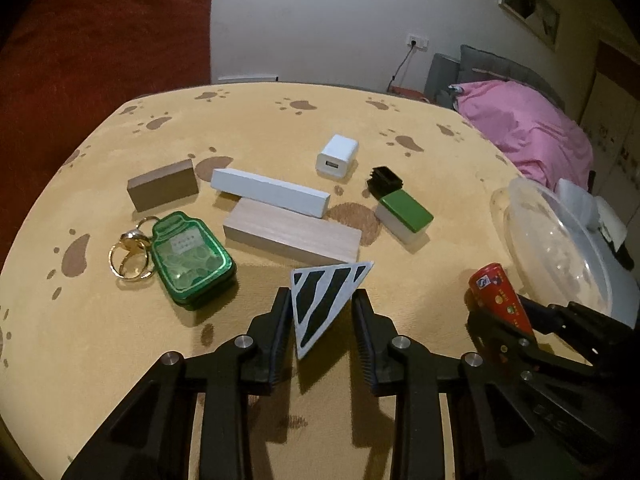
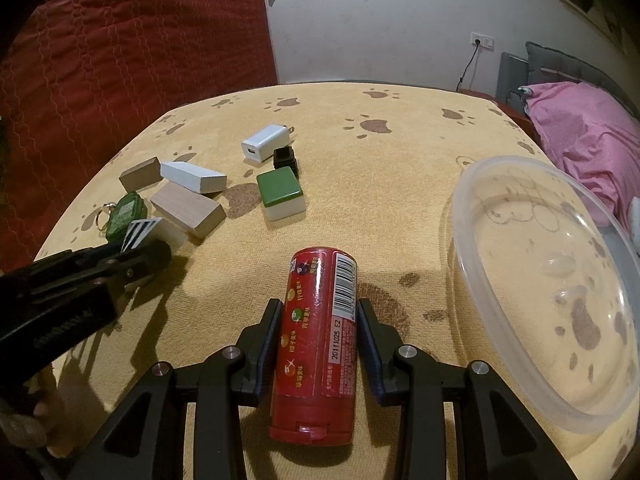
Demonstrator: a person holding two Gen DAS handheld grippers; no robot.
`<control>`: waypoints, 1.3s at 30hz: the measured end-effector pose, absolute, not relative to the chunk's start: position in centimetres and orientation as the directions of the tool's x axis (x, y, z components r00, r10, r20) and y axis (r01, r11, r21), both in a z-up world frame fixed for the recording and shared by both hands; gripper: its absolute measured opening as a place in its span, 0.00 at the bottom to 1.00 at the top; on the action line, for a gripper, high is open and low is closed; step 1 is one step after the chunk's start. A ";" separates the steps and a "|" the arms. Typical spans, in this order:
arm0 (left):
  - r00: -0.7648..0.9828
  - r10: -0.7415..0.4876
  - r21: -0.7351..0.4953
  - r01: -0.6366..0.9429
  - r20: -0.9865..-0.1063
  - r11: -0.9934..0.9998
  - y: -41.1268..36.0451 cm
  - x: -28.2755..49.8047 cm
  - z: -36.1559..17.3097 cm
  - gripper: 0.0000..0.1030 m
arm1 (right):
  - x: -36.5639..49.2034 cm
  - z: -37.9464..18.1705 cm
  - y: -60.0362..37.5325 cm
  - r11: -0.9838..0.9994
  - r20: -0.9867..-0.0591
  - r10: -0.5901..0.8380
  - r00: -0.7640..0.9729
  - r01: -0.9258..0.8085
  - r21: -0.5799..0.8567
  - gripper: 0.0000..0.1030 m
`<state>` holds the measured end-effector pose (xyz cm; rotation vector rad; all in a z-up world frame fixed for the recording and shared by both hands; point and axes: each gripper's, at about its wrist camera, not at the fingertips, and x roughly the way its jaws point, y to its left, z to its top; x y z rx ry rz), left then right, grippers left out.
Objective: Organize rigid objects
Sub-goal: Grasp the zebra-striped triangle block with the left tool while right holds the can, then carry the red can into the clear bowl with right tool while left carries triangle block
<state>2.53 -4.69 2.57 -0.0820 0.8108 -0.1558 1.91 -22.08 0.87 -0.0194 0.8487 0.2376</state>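
Observation:
My left gripper is shut on a black-and-white striped triangular block, held just above the yellow cloth. It also shows at the left of the right wrist view. My right gripper is shut on a red cylindrical candy tube, which also shows in the left wrist view. A clear plastic bowl sits at the right of the tube; it also shows in the left wrist view.
On the paw-print cloth lie a green bottle-shaped tin with key rings, a brown block, a white bar, a wooden block, a white charger, a black cap and a green-topped tile. A pink pillow lies beyond.

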 end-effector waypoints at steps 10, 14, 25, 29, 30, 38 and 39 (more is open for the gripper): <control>0.705 -0.176 -0.135 0.115 -0.687 0.984 -5.2 1.5 4.1 0.30 | 1.5 1.4 -22.4 0.973 -0.731 0.207 0.650 -0.213 0.087 0.37; 0.714 -0.176 -0.131 0.118 -0.678 0.984 -5.5 1.3 4.7 0.30 | 1.4 1.8 -22.6 0.973 -0.723 0.210 0.658 -0.210 0.091 0.37; 0.722 -0.182 -0.120 0.137 -0.667 0.983 -6.9 0.8 5.8 0.30 | 0.8 3.2 -24.1 0.978 -0.693 0.200 0.693 -0.186 0.097 0.36; 0.727 -0.187 -0.113 0.151 -0.661 0.982 -7.6 0.7 6.2 0.30 | 0.4 3.9 -24.8 0.979 -0.678 0.197 0.709 -0.175 0.102 0.35; 0.728 -0.188 -0.111 0.153 -0.659 0.982 -7.7 0.7 6.3 0.30 | 0.4 4.0 -25.0 0.980 -0.675 0.196 0.712 -0.173 0.102 0.35; 0.734 -0.206 -0.101 0.185 -0.647 0.977 -9.5 0.5 7.2 0.30 | 0.0 4.7 -26.7 0.983 -0.657 0.184 0.731 -0.147 0.111 0.32; 0.734 -0.207 -0.098 0.190 -0.646 0.977 -9.7 0.5 7.3 0.30 | -0.1 4.8 -26.9 0.983 -0.655 0.181 0.733 -0.142 0.113 0.32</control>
